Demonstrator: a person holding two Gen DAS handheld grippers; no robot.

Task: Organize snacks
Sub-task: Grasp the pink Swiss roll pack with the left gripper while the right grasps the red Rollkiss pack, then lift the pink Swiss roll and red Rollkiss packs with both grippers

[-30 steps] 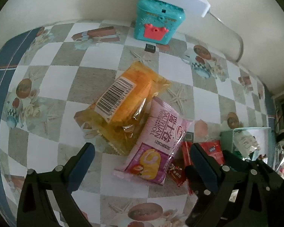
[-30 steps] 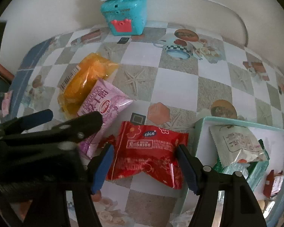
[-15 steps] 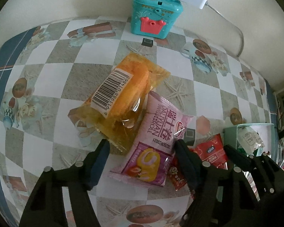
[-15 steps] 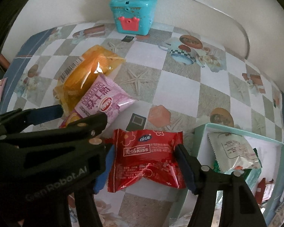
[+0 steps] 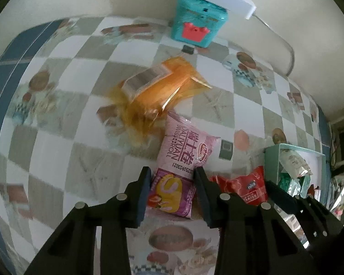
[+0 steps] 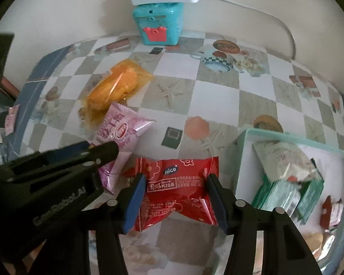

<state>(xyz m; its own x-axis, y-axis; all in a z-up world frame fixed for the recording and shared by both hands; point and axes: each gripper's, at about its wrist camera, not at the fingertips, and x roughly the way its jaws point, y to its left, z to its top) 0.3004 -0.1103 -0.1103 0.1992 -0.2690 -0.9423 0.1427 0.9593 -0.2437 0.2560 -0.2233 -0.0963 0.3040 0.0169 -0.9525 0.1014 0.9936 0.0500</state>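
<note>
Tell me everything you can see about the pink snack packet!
The pink snack packet is a shiny, puffy plastic pillow bag with crimped ends, printed "Swiss Roll" with a picture of a yellow roll. It lies flat on the checkered tablecloth. Its top edge touches the orange packet, and the left claw is shut on its lower end.

Both tools are matte black plastic with angular, cut-out frames. The left gripper (image 5: 172, 183) and right gripper (image 6: 176, 190) each carry two blue pads (image 6: 135, 201), round silver screws (image 5: 224, 196) at the joints, and embossed "GenRobot.AI" lettering (image 6: 59, 205).
</note>
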